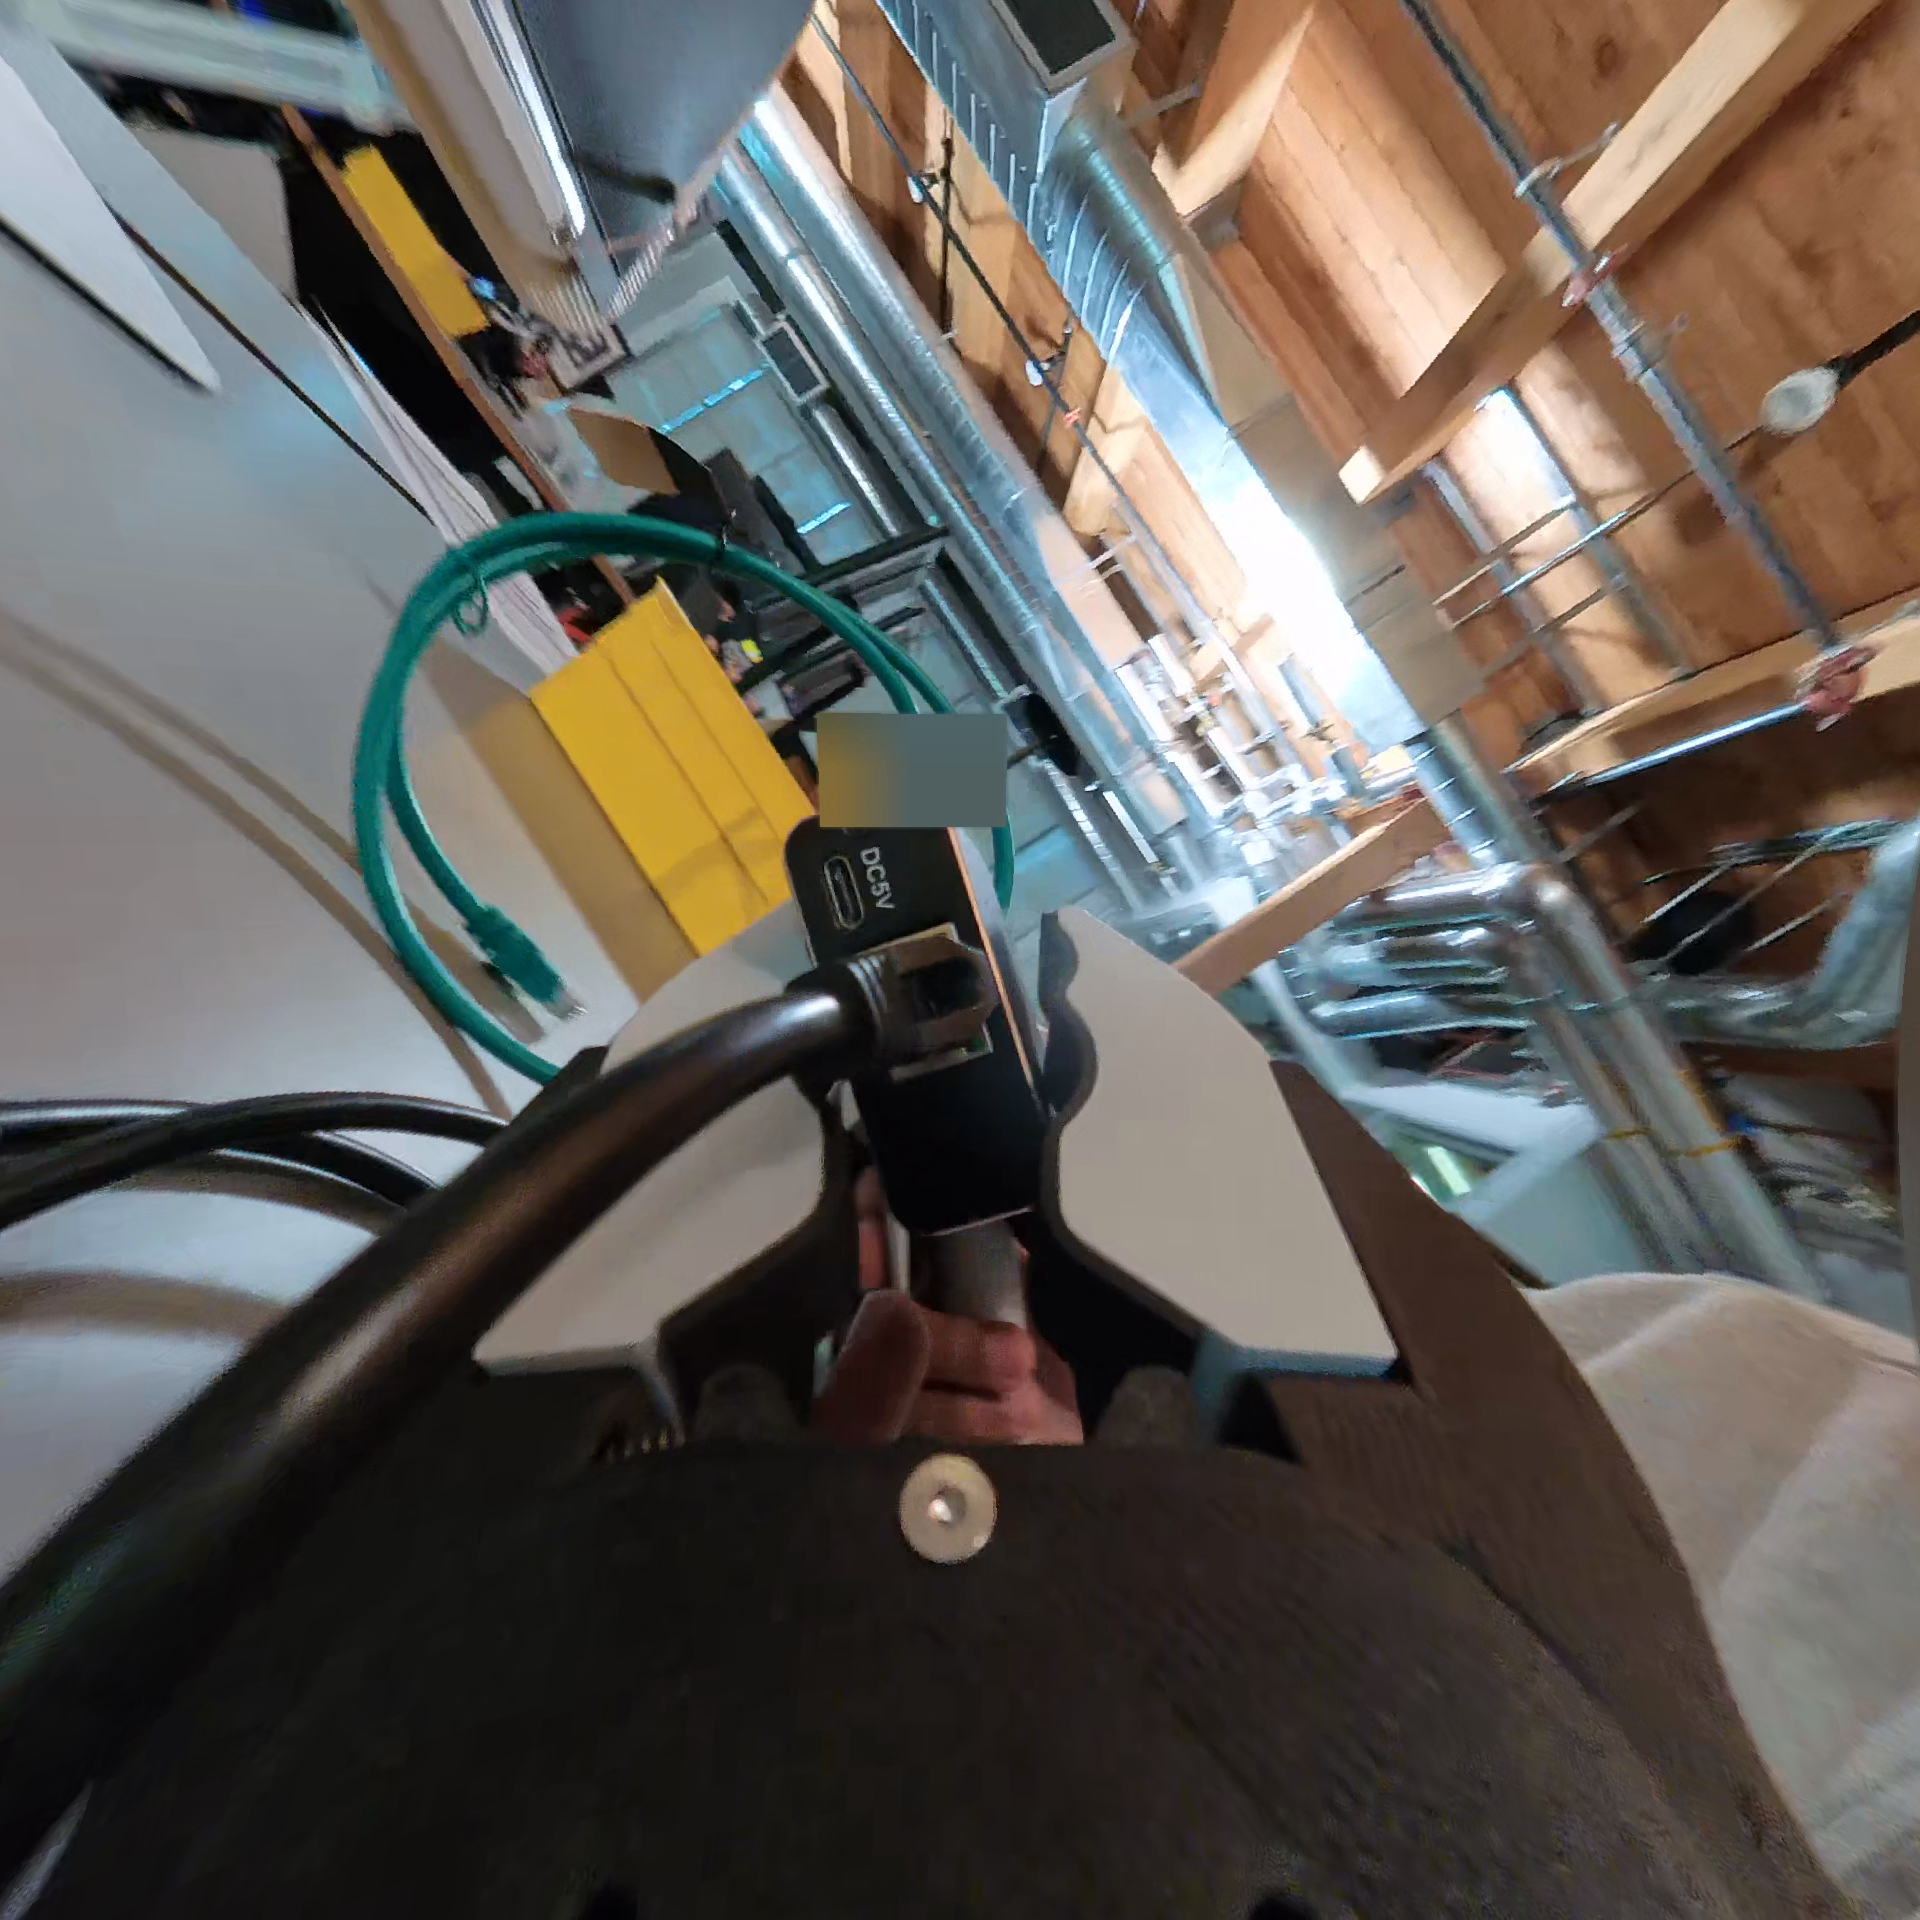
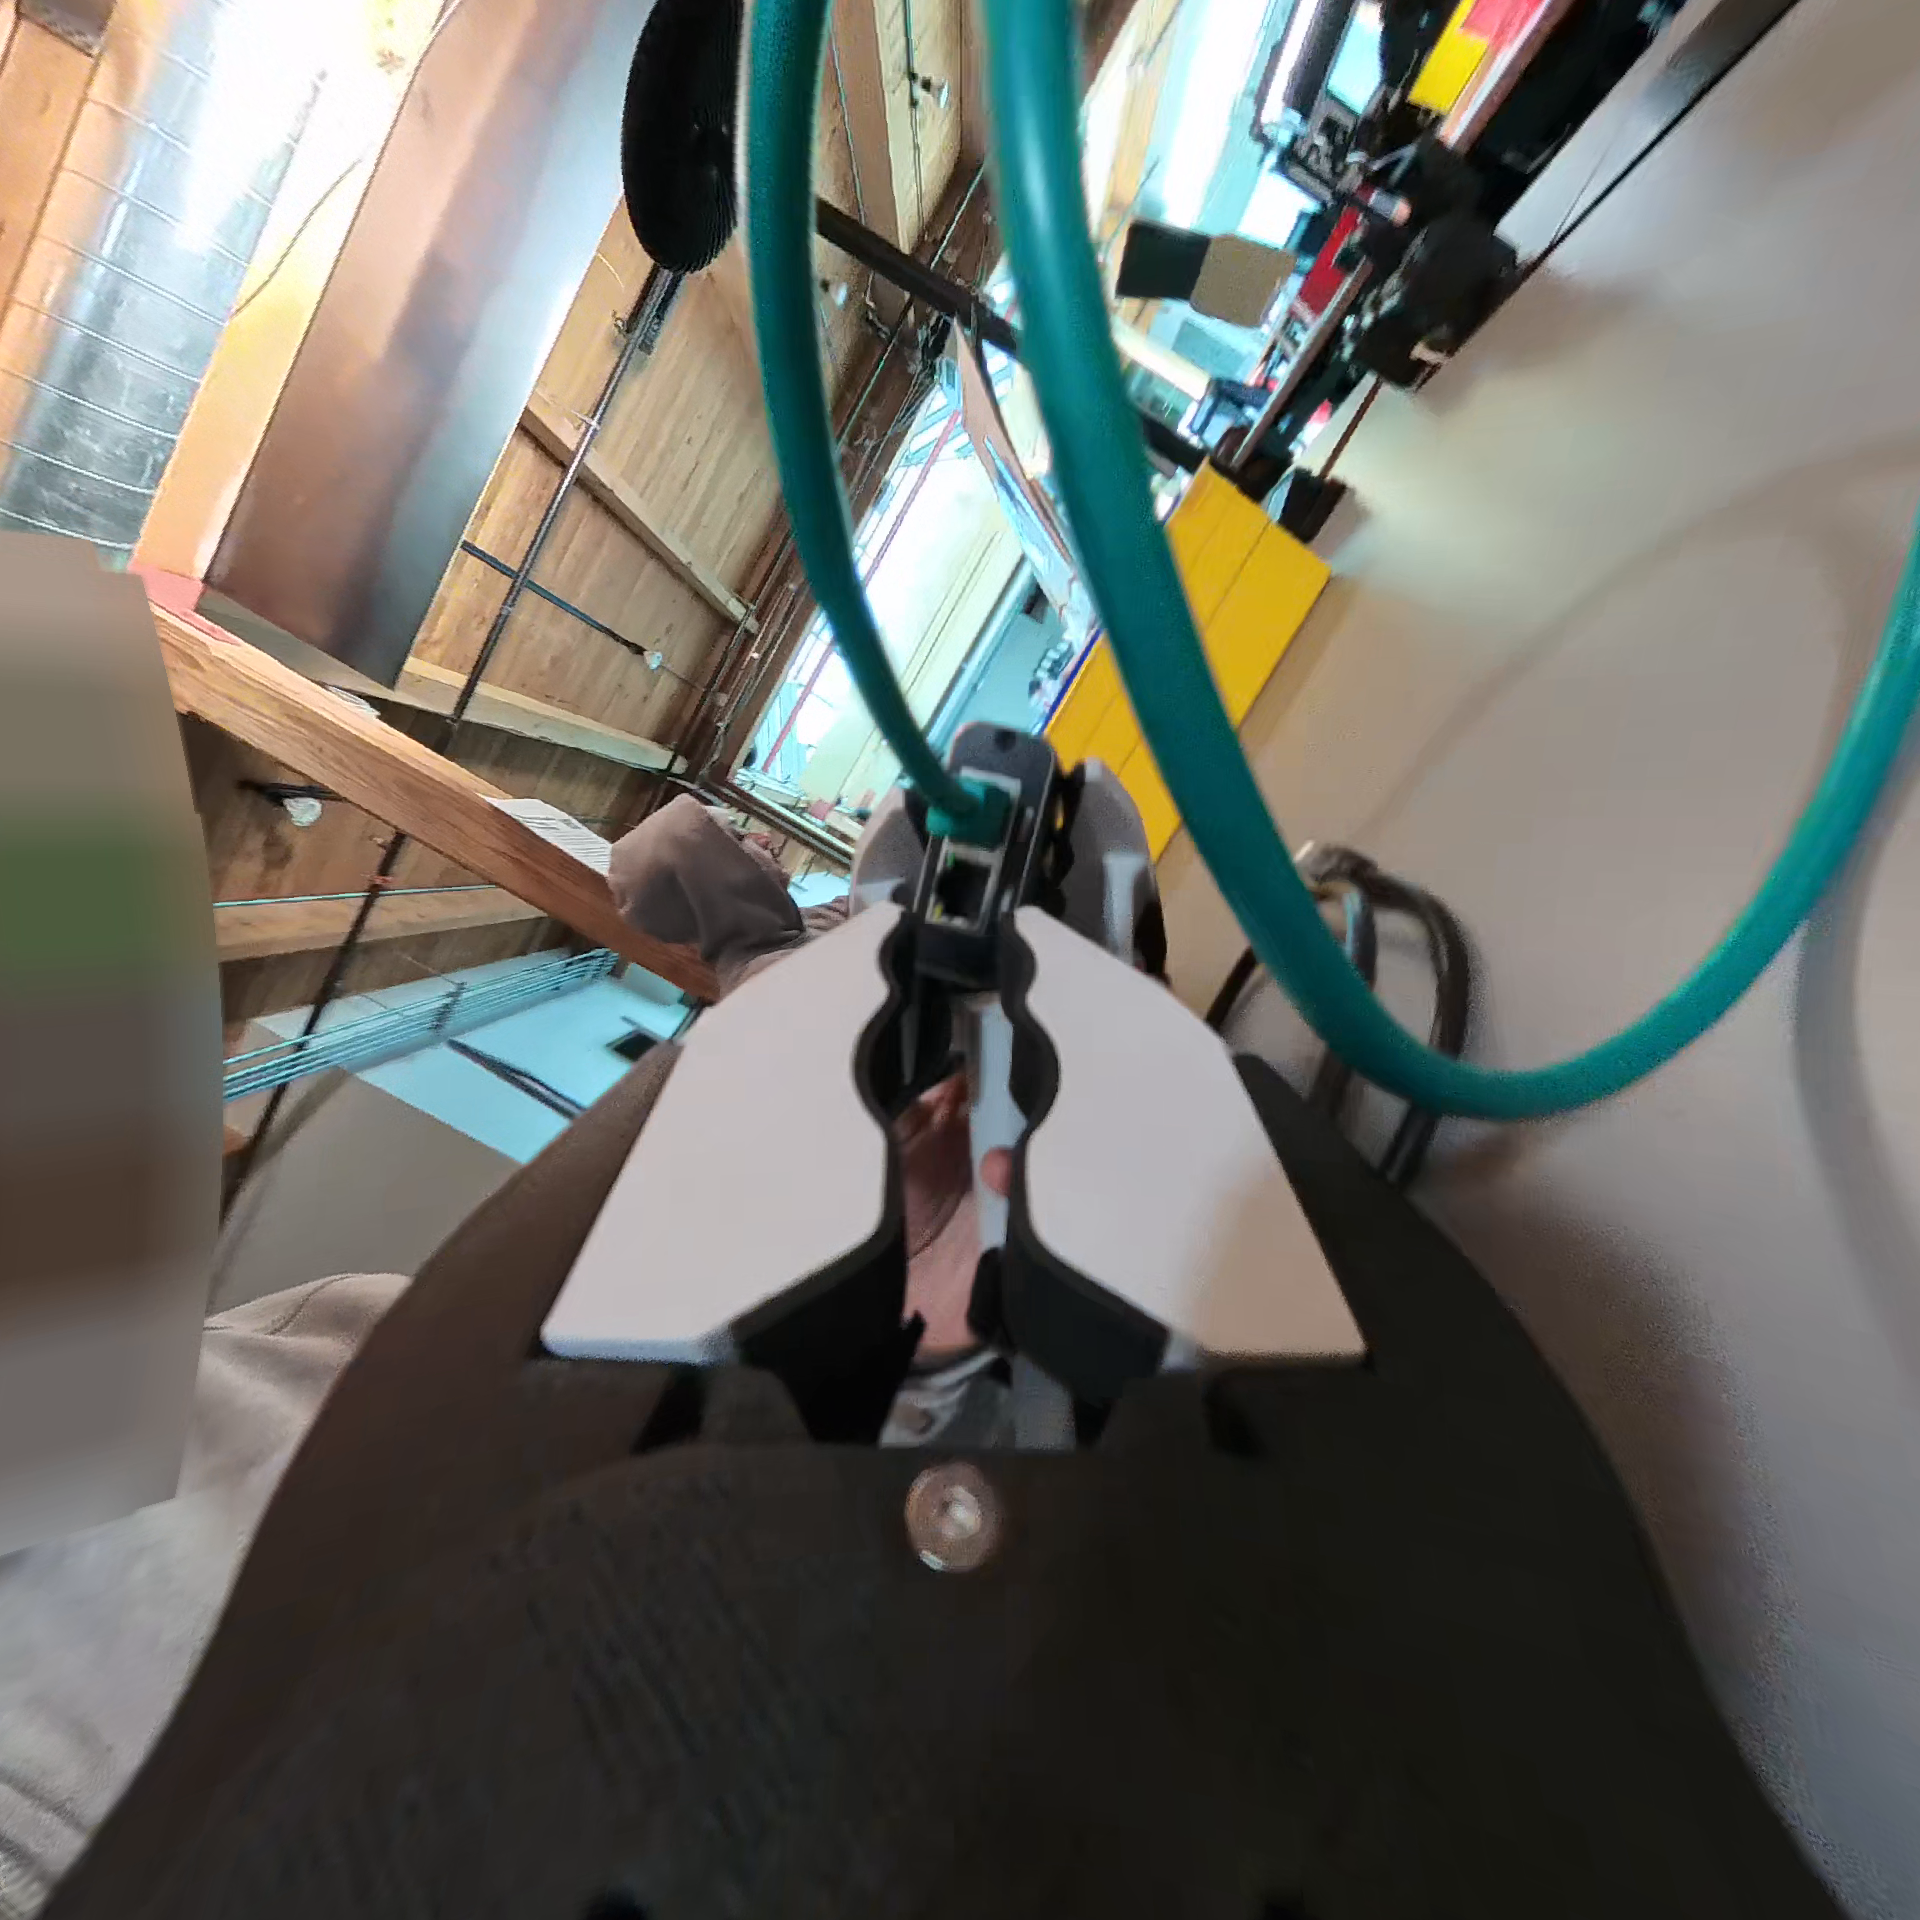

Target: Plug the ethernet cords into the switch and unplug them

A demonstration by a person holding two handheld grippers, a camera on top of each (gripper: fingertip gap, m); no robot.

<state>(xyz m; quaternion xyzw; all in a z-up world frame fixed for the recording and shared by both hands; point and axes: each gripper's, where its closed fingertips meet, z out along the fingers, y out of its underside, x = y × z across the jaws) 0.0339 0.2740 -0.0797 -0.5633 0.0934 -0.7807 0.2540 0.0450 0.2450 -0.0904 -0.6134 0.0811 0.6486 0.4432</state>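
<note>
1. The left gripper is clamped on the switch, a small black box held up in the air, its port face turned toward the camera.
2. A black cord is plugged into the port nearest the top of that face; from the plug it bends left and runs down out of the left wrist view.
3. More black cable lies on the white bench at the left.
4. A green cord loops up from behind the switch; its free plug hangs to the left, just above the bench.
5. The right gripper is closed on the same switch from the opposite side, the fingers meeting around the box.
6. In the right wrist view the green cord has one plug seated in the far port; the port next to it, nearer the gripper, is open.
7. From that plug the green cord rises, then sweeps down to the right in a wide loop.
8. A yellow panel stands at the far edge of the bench.
9. Timber beams and metal ducts fill the background.
</note>
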